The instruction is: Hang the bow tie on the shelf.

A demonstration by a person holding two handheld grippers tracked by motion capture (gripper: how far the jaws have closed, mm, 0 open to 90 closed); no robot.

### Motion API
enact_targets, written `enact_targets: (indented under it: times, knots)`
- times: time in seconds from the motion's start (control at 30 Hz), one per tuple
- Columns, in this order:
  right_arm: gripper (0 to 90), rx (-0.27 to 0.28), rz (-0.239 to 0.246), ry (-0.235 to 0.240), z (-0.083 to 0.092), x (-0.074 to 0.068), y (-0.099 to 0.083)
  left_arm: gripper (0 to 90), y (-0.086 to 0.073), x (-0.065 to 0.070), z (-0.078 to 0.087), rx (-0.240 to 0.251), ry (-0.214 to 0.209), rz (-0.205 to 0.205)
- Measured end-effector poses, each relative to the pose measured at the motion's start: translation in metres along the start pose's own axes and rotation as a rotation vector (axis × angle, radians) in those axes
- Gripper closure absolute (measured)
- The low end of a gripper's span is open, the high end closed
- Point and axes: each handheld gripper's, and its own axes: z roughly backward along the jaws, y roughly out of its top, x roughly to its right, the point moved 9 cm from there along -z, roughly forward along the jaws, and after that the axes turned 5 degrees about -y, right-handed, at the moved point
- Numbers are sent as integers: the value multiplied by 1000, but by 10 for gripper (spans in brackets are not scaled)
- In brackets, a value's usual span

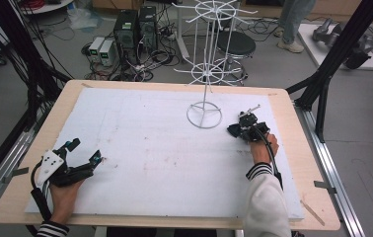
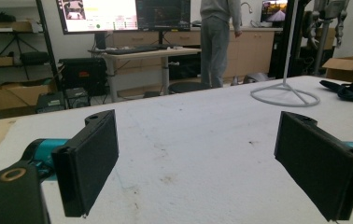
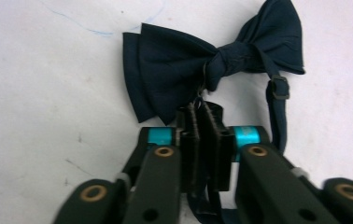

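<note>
While the high view only gave a dark lump at the right gripper (image 1: 242, 129), its own view showed a navy bow tie (image 3: 212, 70) flat on the white mat (image 1: 165, 163), long axis crosswise, jaws clamped on its strap. The wire rack (image 1: 204, 114) stood just beside it. The left gripper (image 1: 83, 153) rested with jaws wide apart, nothing between.

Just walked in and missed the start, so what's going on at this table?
A person works two handheld grippers over a white-covered table. The right gripper is shut on the strap of a dark navy bow tie lying near the base of a white wire display stand. The left gripper rests open on the near left side, with nothing between its pads.
</note>
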Motion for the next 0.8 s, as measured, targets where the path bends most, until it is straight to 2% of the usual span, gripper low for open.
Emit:
enact_targets:
  times: [0.07, 0.27, 0.43, 0.57, 0.63, 0.8]
  knots:
    - [876, 0, -13, 1, 1, 1, 0, 140, 0, 0, 0, 0, 0, 0]
    - [878, 9, -9, -4, 3, 2, 0, 141, 0, 0, 0, 1, 0, 0]
    - [879, 42, -8, -8, 7, 1, 4, 141, 0, 0, 0, 3, 0, 3]
    - [879, 78, -34, 0, 11, 2, 7, 141, 0, 0, 0, 2, 0, 3]
    - [879, 103, -65, 11, 13, 3, 8, 141, 0, 0, 0, 3, 0, 2]
    - [879, 152, -102, 1, 19, 9, 6, 141, 0, 0, 0, 0, 0, 0]
